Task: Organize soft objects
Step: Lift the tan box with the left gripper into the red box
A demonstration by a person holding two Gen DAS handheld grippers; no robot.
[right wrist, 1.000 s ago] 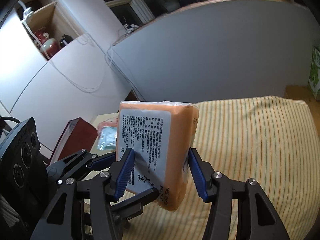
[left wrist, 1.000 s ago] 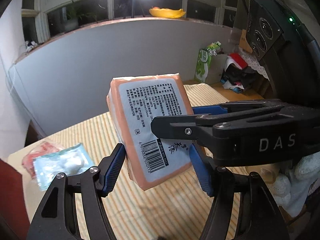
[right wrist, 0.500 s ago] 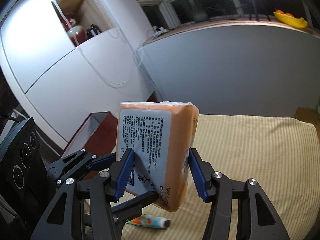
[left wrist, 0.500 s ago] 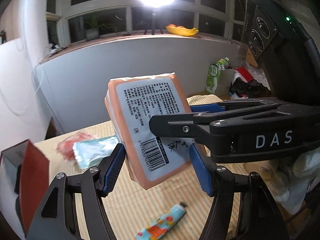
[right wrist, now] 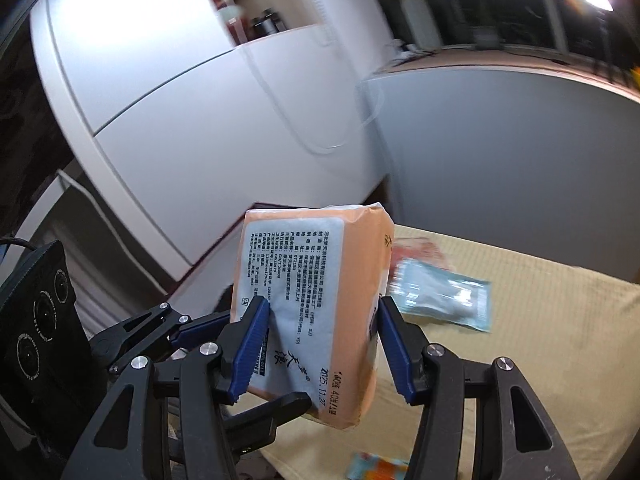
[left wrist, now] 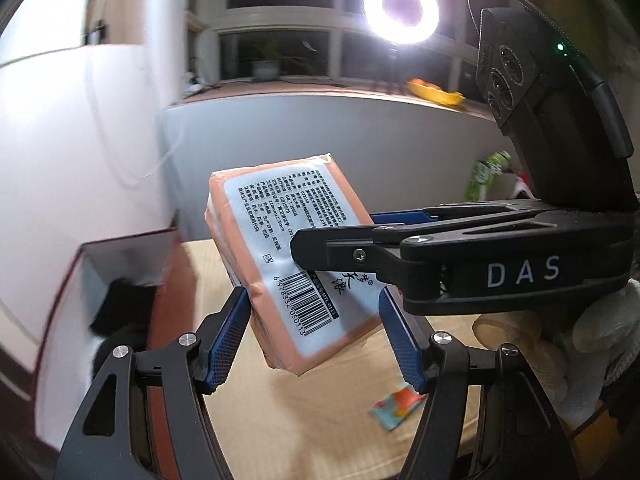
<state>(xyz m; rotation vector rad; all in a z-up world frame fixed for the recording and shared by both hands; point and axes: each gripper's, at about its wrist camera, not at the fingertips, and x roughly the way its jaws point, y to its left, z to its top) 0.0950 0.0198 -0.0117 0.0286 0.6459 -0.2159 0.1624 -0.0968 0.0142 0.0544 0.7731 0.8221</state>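
Note:
An orange tissue pack (left wrist: 288, 256) with a white printed label is held in the air above the striped table by both grippers. My left gripper (left wrist: 316, 340) is shut on its lower end, blue pads on both sides. My right gripper (right wrist: 320, 344) is shut on the same pack (right wrist: 316, 308), crossing from the right in the left wrist view. A dark red open box (left wrist: 120, 280) with white inside and something black in it stands at the left.
A teal packet (right wrist: 444, 296) and a reddish packet (right wrist: 416, 252) lie on the yellow striped cloth (right wrist: 540, 340). A small colourful tube (left wrist: 396, 404) lies near the front. A grey partition (left wrist: 360, 152) stands behind the table.
Both grippers have swung left with the pack still held. The red box has come closer into the left wrist view, and the teal packet has shifted right in the right wrist view.

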